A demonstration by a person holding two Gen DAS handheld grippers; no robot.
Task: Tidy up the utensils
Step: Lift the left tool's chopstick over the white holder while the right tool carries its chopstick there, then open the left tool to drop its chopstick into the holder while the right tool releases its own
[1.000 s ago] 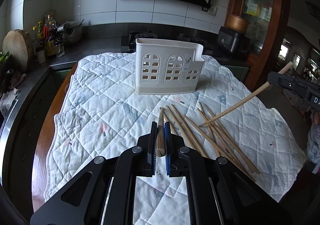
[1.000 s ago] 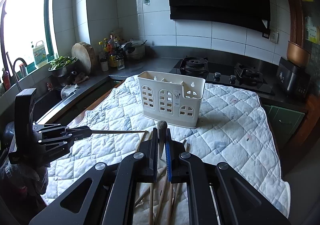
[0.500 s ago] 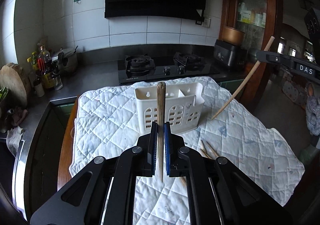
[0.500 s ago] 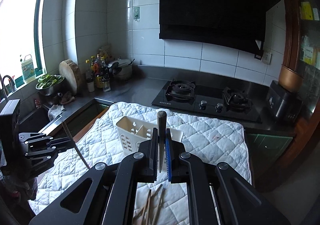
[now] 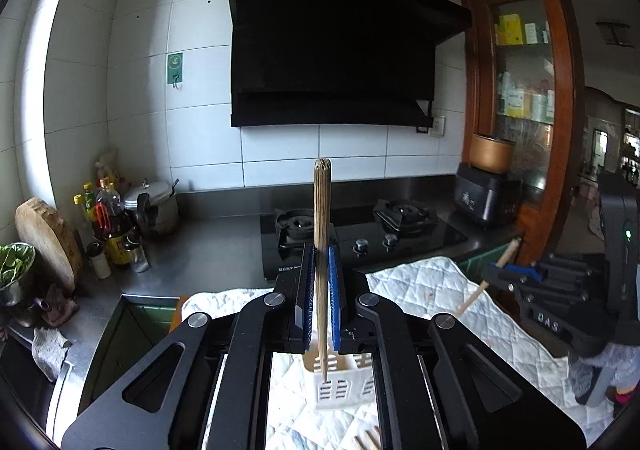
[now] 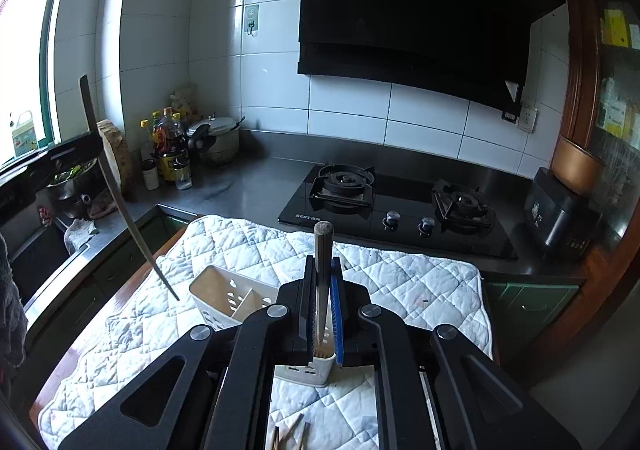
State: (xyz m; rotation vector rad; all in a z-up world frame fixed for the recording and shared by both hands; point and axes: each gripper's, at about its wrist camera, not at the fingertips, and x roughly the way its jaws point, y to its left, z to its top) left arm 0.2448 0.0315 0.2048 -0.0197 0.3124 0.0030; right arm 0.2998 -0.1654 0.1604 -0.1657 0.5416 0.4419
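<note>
1. Left gripper: fingers clenched on one bamboo chopstick, held upright, thick end up. The thin tip hangs over the left end of the white caddy; whether it has passed below the rim cannot be told. In the right wrist view this stick slants down, its tip just left of the caddy.
2. White caddy: slotted plastic utensil holder with inner dividers, standing on the quilted cloth between the two grippers. The compartments in view hold no sticks that can be made out.
3. Right gripper: fingers clenched on a second chopstick, near upright, rounded end up. Its lower end points into the right-hand compartment of the caddy; depth of entry hidden by the fingers.
4. Loose chopsticks: several ends lie on the cloth at the near edge, not yet collected. Count not readable.
5. Surroundings, left to right: chopping board, bottles, pot, gas hob, range hood, cabinet.
6. Progress, as judged: early. Two sticks are poised for insertion, none confirmed released in the holder. Remaining: let both go, then gather the loose sticks from the cloth.
</note>
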